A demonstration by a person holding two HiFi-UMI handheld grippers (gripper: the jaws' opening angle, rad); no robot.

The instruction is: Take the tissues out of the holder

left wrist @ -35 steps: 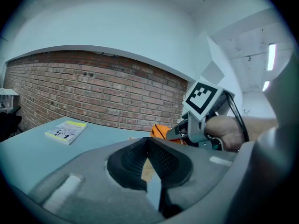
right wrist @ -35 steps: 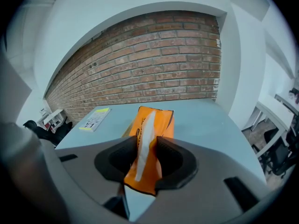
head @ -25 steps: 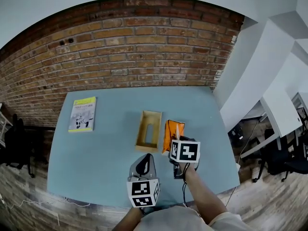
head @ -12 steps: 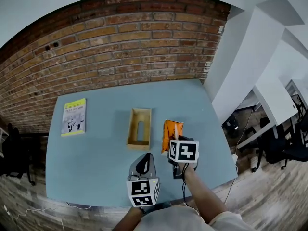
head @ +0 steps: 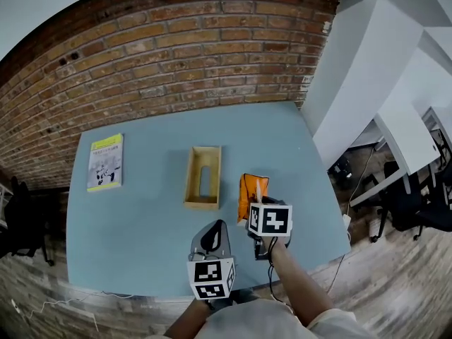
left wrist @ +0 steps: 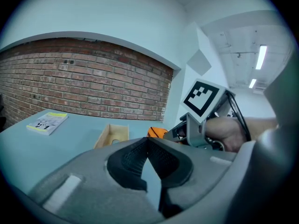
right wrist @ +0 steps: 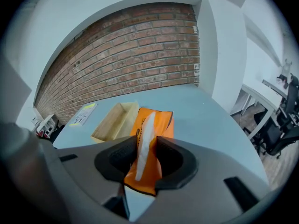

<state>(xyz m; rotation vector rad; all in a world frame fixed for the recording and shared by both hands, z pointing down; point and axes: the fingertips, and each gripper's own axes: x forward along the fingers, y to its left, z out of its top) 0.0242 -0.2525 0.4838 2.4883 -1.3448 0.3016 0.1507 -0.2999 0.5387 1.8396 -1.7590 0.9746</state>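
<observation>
1. A brick wall [head: 176, 55] fills the 12 o'clock side of the head view, behind everything else.
2. The blue-grey worktop [head: 141, 217] runs from that wall toward the person.
3. The right hand-held gripper [right wrist: 145, 155] sits at 4 o'clock from the worktop's middle, with the person's bare forearm [head: 300, 292] behind it. Its jaws stand partly apart and clamp the orange tissue pack [right wrist: 150, 139] between their pads, one pad on each long side.
4. The left hand-held gripper [left wrist: 147, 141] hangs over the worktop's near edge, at 6 o'clock from the holder. Its jaws are narrow, with the tips meeting and nothing between them.
5. The wooden holder [head: 201, 203] lies open side up near the worktop's middle. It is empty, and a slot shows in its floor.
6. A yellow-topped booklet [head: 105, 162] lies flat at 9 o'clock from the holder, well apart from it and near the worktop's edge.
7. The tissue pack is out of the holder, just beside it at 4 o'clock. No view shows whether the pack touches the worktop.
8. A white tissue [right wrist: 144, 139] sticks out along the top of the pack, between the right jaws.
</observation>
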